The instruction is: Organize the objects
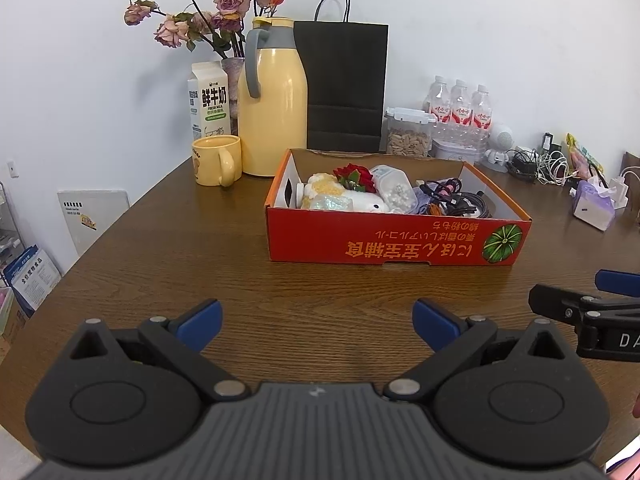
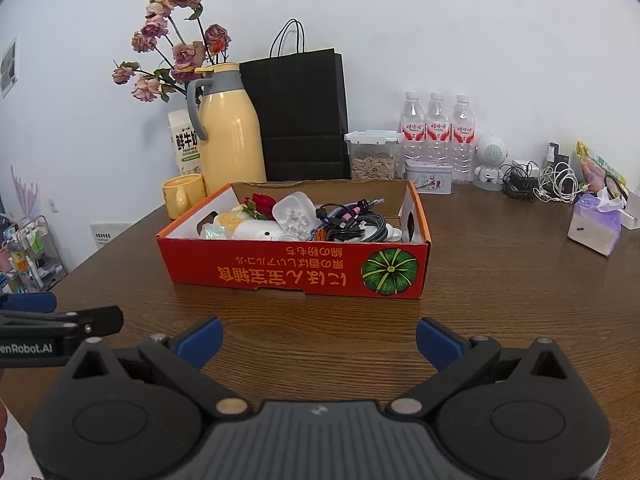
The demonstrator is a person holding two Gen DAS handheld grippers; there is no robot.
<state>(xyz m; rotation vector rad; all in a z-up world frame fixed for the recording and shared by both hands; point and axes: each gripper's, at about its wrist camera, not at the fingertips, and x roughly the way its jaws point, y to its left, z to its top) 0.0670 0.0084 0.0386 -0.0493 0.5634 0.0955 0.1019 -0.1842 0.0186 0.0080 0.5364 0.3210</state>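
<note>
Wood-grain table (image 1: pixel 168 240) against white wall (image 2: pixel 440 40) bears red box (image 2: pixel 296 276); both claws spread, empty.

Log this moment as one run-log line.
left gripper: open, empty | right gripper: open, empty | red cardboard box: on brown wooden table, holding cables and small items | grasp: none

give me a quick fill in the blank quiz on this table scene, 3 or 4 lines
1. The red cardboard box has a green ____ printed on its front.
2. The yellow mug stands beside the yellow ____.
3. Both the left claw and the right claw are ____ and hold nothing.
4. Behind the clear container of seeds stand ____ water bottles.

Missing words: pumpkin; thermos jug; open; three
</note>
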